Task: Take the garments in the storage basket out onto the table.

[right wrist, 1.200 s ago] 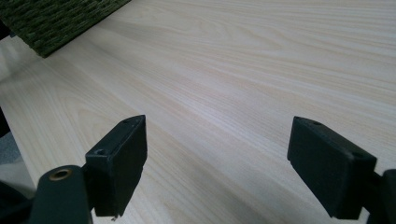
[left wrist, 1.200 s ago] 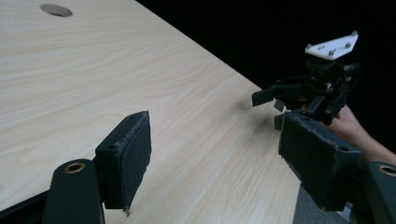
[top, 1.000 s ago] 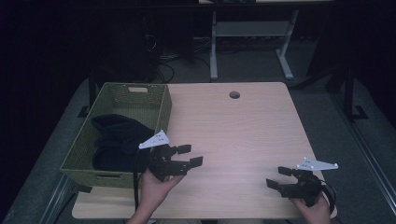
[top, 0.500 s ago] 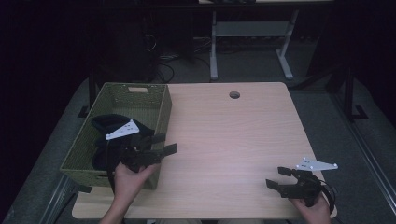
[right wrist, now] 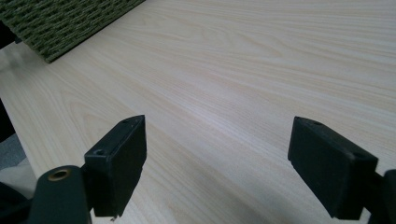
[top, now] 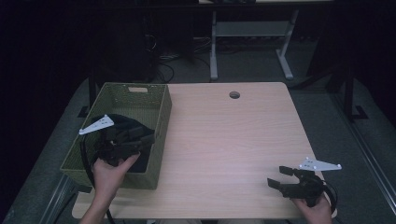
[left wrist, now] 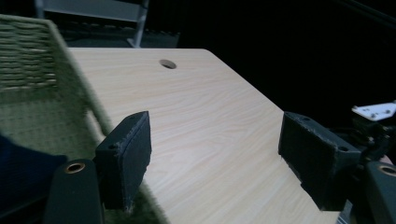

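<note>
Here, woven green basket (top: 140,100), dark cloth (top: 122,122).

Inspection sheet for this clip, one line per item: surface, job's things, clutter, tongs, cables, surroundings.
Surface: light wooden table, round hole near its far edge.
Job's things: green woven basket at the table's left edge, dark cloth inside.
Clutter: nothing seen.
Tongs: left tongs over the basket's near end, jaws apart, holding nothing; right tongs low at the table's near right corner, jaws apart, holding nothing.
Cables: black cable trailing from the left tongs; loose cables on the floor beyond the table.
Surroundings: dark room, grey frame legs behind the table.
</note>
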### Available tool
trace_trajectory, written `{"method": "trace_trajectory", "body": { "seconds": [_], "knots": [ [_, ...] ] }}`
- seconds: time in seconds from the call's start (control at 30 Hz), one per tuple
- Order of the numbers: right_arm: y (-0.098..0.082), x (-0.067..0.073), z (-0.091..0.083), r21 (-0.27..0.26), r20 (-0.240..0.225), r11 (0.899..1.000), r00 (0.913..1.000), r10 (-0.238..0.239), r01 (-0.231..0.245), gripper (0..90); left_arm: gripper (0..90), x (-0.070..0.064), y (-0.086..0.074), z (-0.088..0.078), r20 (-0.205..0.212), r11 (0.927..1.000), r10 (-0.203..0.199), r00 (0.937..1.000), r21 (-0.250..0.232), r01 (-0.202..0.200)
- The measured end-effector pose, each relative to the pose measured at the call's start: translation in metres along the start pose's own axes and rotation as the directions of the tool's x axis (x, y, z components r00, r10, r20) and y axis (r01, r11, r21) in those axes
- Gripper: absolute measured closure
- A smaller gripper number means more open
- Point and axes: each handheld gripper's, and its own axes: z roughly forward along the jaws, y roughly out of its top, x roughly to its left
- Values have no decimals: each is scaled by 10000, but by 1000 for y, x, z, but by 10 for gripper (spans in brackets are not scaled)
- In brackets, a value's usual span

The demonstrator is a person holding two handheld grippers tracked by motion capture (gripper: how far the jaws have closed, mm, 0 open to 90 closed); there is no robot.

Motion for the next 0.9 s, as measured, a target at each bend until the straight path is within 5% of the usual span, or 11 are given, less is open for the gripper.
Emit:
{"method": "trace_trajectory", "body": {
  "seconds": [0.53, 0.9],
  "knots": [
    [0, 2, 1, 87, 31, 9999, 10000, -88, 88, 191, 253, 35, 5, -24, -933, 9982, -555, 9941, -268, 533],
    [0, 2, 2, 99, 17, 9999, 9999, -133, 133, 191, 253, 61, 7, -41, -1544, 9952, -938, 9835, -439, 880]
  ]
}}
